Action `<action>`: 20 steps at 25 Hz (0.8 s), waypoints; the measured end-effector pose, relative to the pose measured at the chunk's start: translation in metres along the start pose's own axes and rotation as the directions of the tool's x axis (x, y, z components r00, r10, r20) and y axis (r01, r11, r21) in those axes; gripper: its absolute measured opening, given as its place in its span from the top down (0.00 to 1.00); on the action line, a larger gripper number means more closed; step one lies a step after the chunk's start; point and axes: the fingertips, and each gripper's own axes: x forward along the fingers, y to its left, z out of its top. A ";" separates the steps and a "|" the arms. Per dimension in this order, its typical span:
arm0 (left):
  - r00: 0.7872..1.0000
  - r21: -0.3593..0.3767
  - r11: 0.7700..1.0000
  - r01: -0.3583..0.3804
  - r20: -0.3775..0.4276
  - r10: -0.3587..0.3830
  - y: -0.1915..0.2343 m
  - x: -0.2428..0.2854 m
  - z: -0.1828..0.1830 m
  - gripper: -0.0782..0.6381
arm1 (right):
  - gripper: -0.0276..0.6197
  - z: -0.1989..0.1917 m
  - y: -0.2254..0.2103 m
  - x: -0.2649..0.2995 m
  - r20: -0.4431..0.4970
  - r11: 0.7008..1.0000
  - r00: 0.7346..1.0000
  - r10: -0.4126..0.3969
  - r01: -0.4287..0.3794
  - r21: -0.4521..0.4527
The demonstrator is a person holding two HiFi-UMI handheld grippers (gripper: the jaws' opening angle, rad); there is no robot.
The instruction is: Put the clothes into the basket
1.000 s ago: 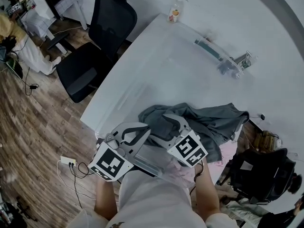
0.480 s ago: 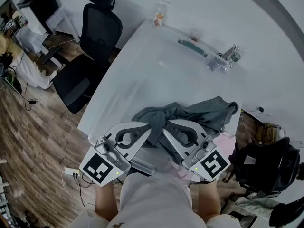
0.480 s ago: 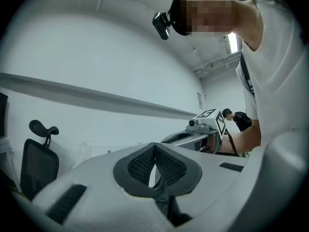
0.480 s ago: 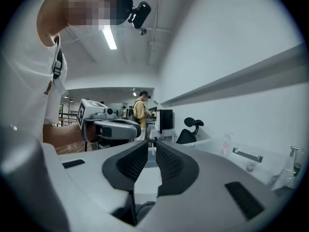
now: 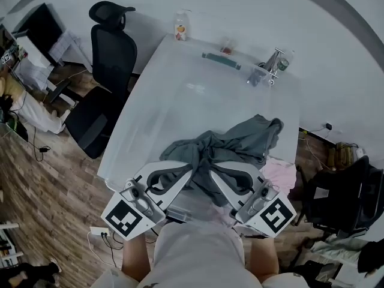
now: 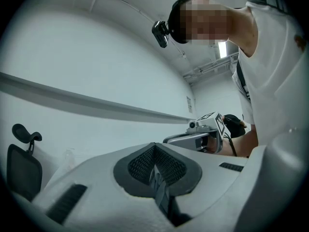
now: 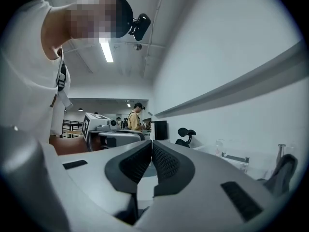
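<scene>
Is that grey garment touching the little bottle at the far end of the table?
Apart. The head view shows bare white table between the grey garment and the bottle standing at the far edge.

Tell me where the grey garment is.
Head view, lower centre: the grey garment is bunched on the table's near end, just past the left gripper and right gripper.

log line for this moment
left gripper: shut on grey garment | right gripper: jaws just closed on it | garment mostly on table
</scene>
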 end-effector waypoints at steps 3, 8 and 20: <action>1.000 0.008 1.000 0.024 -0.018 -0.024 -0.010 0.008 -0.001 0.88 | 0.94 -0.004 -0.002 -0.013 -0.017 1.000 1.000 -0.019 0.019 0.013; 0.998 0.008 0.998 0.064 -0.019 -0.064 -0.026 0.023 0.001 0.88 | 0.94 -0.005 -0.004 -0.031 -0.008 0.999 0.999 -0.047 0.047 0.017; 0.980 0.043 0.979 0.197 -0.026 -0.196 -0.067 0.063 0.008 0.88 | 0.94 0.000 -0.019 -0.091 0.018 0.983 0.983 -0.183 0.183 0.003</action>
